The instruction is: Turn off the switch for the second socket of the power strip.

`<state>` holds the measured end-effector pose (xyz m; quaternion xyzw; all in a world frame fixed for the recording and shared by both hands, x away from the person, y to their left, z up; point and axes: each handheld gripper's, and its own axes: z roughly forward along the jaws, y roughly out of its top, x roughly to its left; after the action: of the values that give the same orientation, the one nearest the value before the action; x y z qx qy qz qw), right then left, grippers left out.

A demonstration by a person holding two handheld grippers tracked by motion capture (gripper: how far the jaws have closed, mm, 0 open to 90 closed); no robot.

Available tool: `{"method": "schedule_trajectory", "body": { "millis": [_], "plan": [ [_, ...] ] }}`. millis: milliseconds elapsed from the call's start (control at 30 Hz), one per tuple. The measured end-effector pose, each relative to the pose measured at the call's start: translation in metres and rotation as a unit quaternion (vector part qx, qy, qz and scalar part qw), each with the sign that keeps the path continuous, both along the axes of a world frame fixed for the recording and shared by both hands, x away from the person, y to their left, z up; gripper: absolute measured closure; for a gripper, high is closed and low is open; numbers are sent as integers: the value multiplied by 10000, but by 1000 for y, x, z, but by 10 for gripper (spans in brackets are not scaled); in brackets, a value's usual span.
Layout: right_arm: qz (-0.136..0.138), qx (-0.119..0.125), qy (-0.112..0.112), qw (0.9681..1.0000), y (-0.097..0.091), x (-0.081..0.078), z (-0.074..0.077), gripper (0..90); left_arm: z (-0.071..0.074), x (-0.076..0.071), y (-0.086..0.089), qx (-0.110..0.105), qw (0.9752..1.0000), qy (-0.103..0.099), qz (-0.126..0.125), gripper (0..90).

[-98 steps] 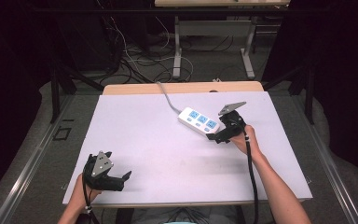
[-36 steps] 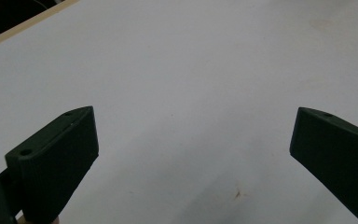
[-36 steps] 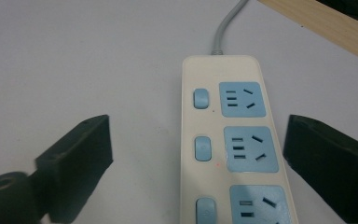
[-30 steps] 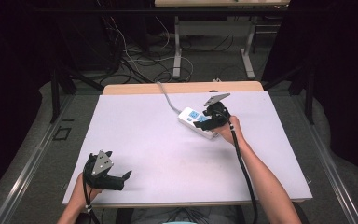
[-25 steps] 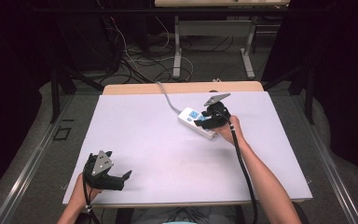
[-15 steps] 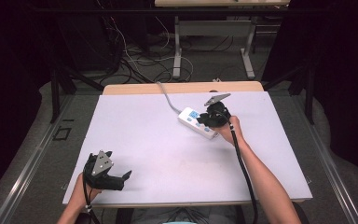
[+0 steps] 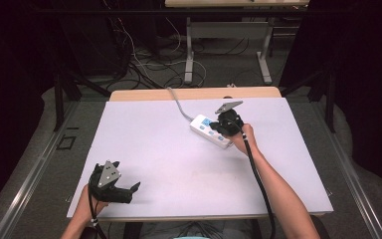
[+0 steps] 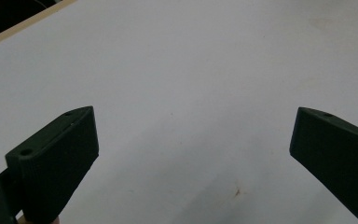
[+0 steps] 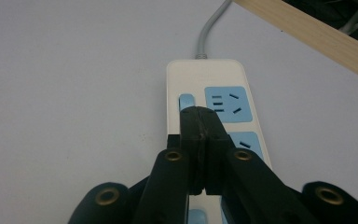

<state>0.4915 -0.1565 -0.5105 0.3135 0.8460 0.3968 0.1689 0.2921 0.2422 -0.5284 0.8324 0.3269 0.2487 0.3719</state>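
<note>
- Two grippers over one white table (image 7: 179,164); most of the top is bare, wide free room in the middle and at the left.
- Power strip (image 7: 208,130) lies near the far edge, right of centre, set at a slant; grey cord (image 7: 178,103) runs from it back over the wooden edge strip (image 7: 194,93).
- Right gripper view: power strip (image 9: 209,93) straight ahead under the jaws, cord (image 9: 209,37) leaving at its far end, wooden edge (image 9: 307,32) at upper right.
- Right gripper (image 9: 199,116) jaws have just been closing, now pressed together, nothing between them; tips sit on the strip's top, right at the small blue switch (image 9: 187,100), just beside the blue socket (image 9: 227,103).
- High view: right gripper (image 7: 224,127) over the strip's right end, right hand (image 7: 242,140) behind it, forearm stretched diagonally from the bottom edge, black cable (image 7: 258,184) along it.
- Left gripper (image 7: 127,190) near the front left corner, close to the table's front edge, well apart from the strip; left hand (image 7: 93,201) grips it from below.
- Left gripper view: jaws spread wide, left gripper (image 8: 193,140) over bare table (image 8: 191,70), nothing between them.
</note>
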Motion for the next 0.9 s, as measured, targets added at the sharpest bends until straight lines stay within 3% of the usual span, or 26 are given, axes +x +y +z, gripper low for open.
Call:
{"method": "schedule_trajectory", "body": {
  "millis": [300,333,400,767,800,900],
  "plan": [
    [-137,-135,34,9998,5,2,-8,900,0,0,0,6,10000,-1,13,10],
    [-62,-238,119,9996,4,3,-7,900,0,0,-1,-11,10000,2,1,10],
    [-143,-106,73,9998,6,3,-11,900,-1,0,-1,1,10000,-21,0,10],
    [-142,-264,194,9994,8,6,-21,900,-1,1,-1,11,10000,1,-14,10],
    [-274,-226,262,9990,10,5,-23,900,-1,1,-1,-1,10000,12,-18,10],
    [-145,-267,165,9994,10,6,-23,900,-1,1,-1,-2,10000,7,-15,10]
  ]
}}
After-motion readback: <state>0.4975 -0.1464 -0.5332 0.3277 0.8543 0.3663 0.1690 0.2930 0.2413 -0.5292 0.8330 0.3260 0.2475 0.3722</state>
